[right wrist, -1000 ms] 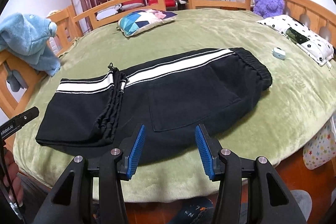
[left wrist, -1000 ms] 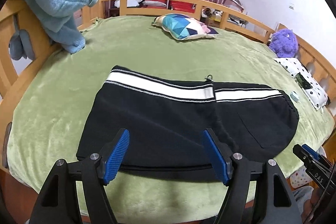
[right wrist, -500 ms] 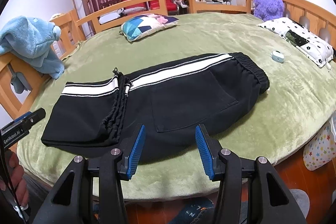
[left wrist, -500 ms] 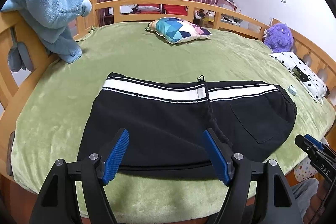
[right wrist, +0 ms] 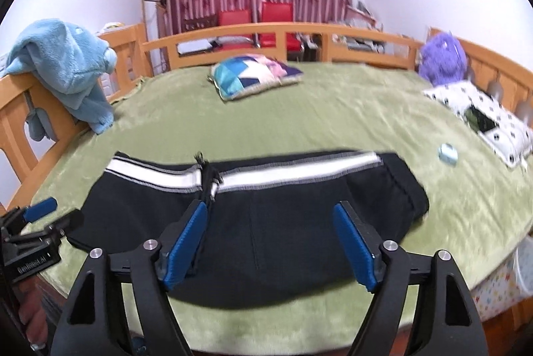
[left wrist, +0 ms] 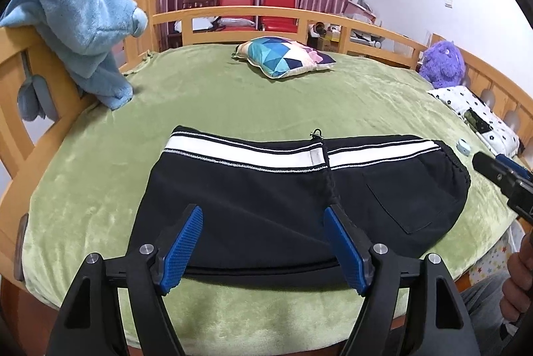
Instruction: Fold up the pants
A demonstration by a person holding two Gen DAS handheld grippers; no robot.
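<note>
Black pants (left wrist: pixel 266 206) with a white side stripe lie folded on the green bed, the leg end laid over the body; they also show in the right wrist view (right wrist: pixel 283 222). A drawstring (left wrist: pixel 328 176) runs across the fold edge. My left gripper (left wrist: pixel 265 246) is open and empty above the near edge of the pants. My right gripper (right wrist: pixel 271 246) is open and empty above the near edge, over the pocket area. Each gripper shows at the edge of the other's view.
The green blanket (left wrist: pixel 216 96) covers a bed with a wooden rail (left wrist: pixel 233 14). A blue plush (left wrist: pixel 86 29) hangs at the left rail. A patterned pillow (left wrist: pixel 283 59), purple plush (left wrist: pixel 441 62), dotted pillow (left wrist: pixel 479 116) and small blue object (left wrist: pixel 463 146) lie around.
Both grippers have pulled back and risen a little from the pants. The right view has swung left and is blurred. The right jaws look slightly wider. The pants have not moved.
</note>
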